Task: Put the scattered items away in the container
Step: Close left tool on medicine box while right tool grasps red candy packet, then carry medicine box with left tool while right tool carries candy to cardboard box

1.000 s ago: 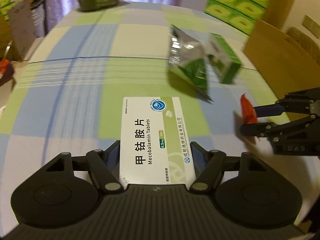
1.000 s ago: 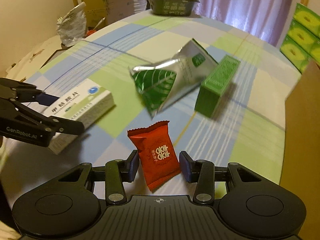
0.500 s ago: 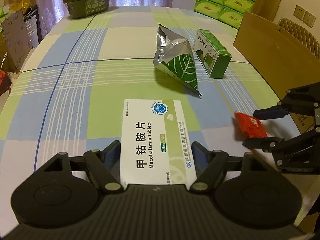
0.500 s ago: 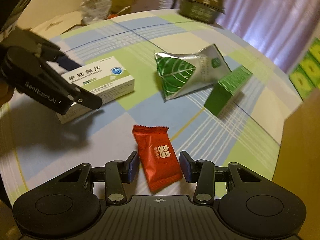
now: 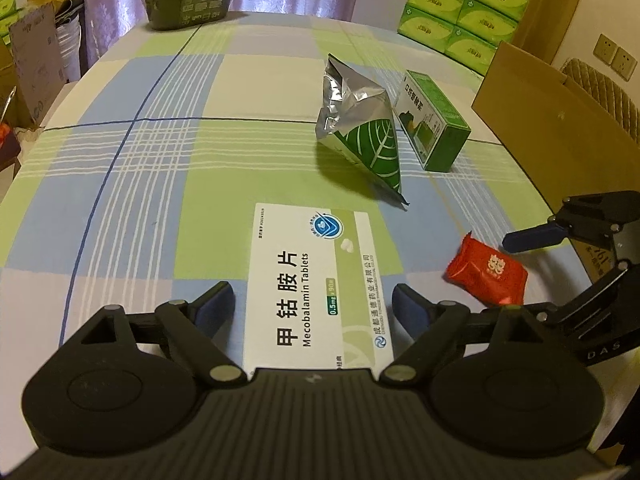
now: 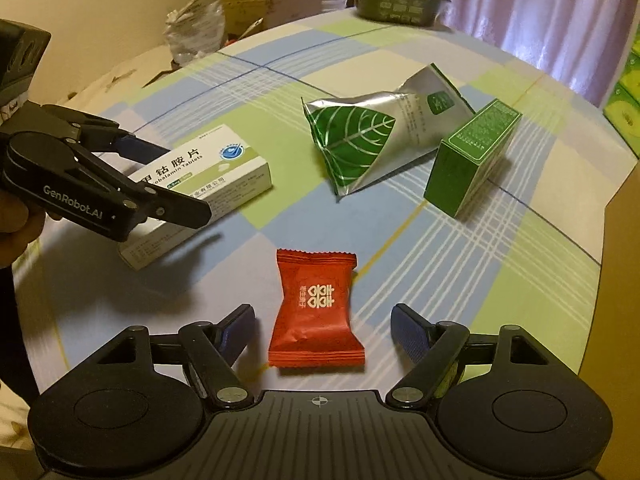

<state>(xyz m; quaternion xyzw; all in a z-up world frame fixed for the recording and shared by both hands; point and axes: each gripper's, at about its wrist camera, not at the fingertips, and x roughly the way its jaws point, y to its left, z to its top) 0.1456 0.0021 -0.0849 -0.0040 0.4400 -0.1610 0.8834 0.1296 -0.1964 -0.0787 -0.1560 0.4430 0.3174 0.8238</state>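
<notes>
Both my grippers gape: left (image 5: 312,308) straddling the tablet box (image 5: 316,280), right (image 6: 322,326) around the red sachet (image 6: 316,308) beside it; I'd centre each, then squeeze gently.

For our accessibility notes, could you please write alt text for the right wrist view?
An open right gripper straddles a red packet lying on a checked tablecloth. To the left, the open left gripper straddles a white box; a silver pouch and green box lie beyond.

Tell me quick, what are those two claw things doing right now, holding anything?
Left gripper: open, fingers either side of the white tablet box, not gripping it.
Right gripper: open, straddling the red packet, not gripping it.
</notes>
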